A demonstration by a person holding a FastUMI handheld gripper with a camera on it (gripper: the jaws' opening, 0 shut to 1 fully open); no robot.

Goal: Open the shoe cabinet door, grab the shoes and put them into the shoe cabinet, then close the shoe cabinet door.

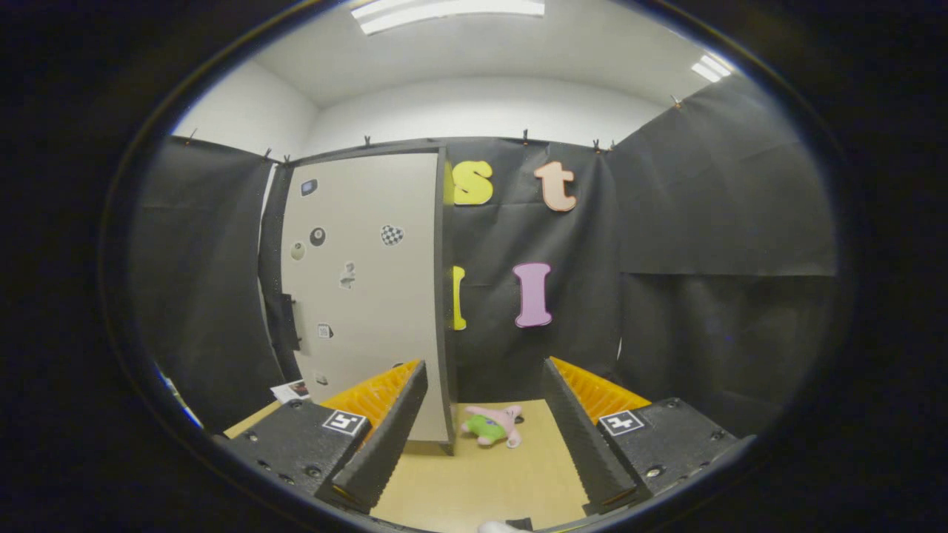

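Cabinet door [366, 296] stands shut ahead-left, dark handle [290, 323] on its left edge. My claw [485, 437] is open, holding nothing; shoes unseen. A plush toy [495, 426] lies on the desk [481, 481] between the fingers. I would approach the handle squarely.

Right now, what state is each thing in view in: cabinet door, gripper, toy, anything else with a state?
Shoe cabinet door: shut, as far as this view shows, stickers on its face, dark handle at its left edge.
Gripper: open, fingers spread, nothing between them.
Plush toy: lying on the tabletop, beyond the fingers, beside the cabinet's lower corner.
Ceiling lights: on.
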